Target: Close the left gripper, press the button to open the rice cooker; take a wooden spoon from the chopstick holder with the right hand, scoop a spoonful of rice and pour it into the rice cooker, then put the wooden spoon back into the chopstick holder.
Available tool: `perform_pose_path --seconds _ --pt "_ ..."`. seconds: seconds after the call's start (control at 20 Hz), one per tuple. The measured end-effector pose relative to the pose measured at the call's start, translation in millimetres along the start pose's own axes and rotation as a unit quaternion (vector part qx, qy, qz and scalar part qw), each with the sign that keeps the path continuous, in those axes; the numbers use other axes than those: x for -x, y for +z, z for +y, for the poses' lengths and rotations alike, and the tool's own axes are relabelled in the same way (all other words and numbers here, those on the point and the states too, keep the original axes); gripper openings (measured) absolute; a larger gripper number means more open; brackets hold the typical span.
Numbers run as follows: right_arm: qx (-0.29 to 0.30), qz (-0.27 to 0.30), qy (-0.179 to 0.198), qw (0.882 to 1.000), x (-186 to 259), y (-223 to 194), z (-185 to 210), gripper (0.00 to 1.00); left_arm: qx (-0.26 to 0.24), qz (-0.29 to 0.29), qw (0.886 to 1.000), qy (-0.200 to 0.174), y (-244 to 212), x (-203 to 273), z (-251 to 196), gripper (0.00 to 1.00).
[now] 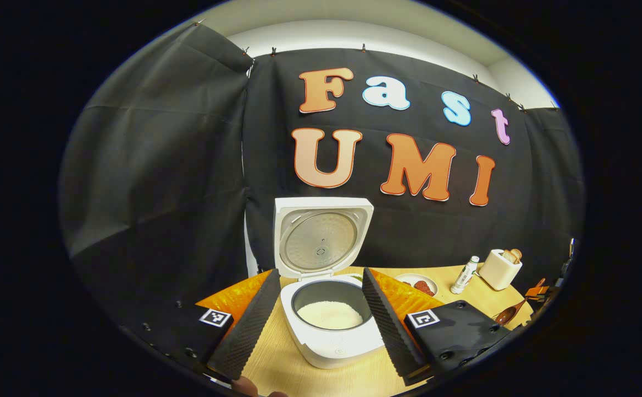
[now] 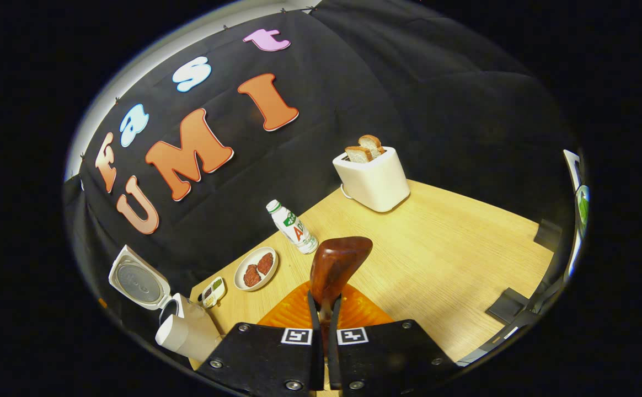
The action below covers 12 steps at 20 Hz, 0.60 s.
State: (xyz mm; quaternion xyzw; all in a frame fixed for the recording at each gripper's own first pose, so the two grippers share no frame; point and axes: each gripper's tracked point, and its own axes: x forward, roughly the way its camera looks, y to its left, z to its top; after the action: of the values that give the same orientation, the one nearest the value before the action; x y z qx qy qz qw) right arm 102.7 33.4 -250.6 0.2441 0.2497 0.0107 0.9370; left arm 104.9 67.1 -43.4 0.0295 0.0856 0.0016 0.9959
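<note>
**Right claw grips the wooden spoon, left claw spread at the open cooker**

Left claw [image 1: 321, 322] of mine hangs released, fingers spread either side of the rice cooker [image 1: 329, 325], lid up, rice [image 1: 329, 315] inside. My right claw [image 2: 325, 322] clenches the wooden spoon [image 2: 337, 264], bowl raised over the table [image 2: 453, 259], near the bottle [image 2: 293, 227].

The rice cooker [image 1: 329, 320] sits low in the middle of the left gripper view, on the counter [image 1: 293, 369], lid [image 1: 321, 237] upright behind the pot, rice [image 1: 329, 315] inside. To its right come a plate [image 1: 417, 284], a bottle [image 1: 464, 274], then a toaster [image 1: 499, 268] with bread [image 1: 512, 255] in it.
</note>
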Motion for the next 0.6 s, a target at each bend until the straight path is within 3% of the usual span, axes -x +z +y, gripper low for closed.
perform_pose_path --seconds 0.3,0.6 --pt "0.048 0.027 -0.008 0.998 -19 -33 -5 0.06 0.005 0.012 1.000 0.009 -9 2 -1 1.00" --pt "0.035 0.038 -0.021 0.998 -26 -38 -5 0.17 0.011 0.011 1.000 0.011 -2 -1 0 1.00"
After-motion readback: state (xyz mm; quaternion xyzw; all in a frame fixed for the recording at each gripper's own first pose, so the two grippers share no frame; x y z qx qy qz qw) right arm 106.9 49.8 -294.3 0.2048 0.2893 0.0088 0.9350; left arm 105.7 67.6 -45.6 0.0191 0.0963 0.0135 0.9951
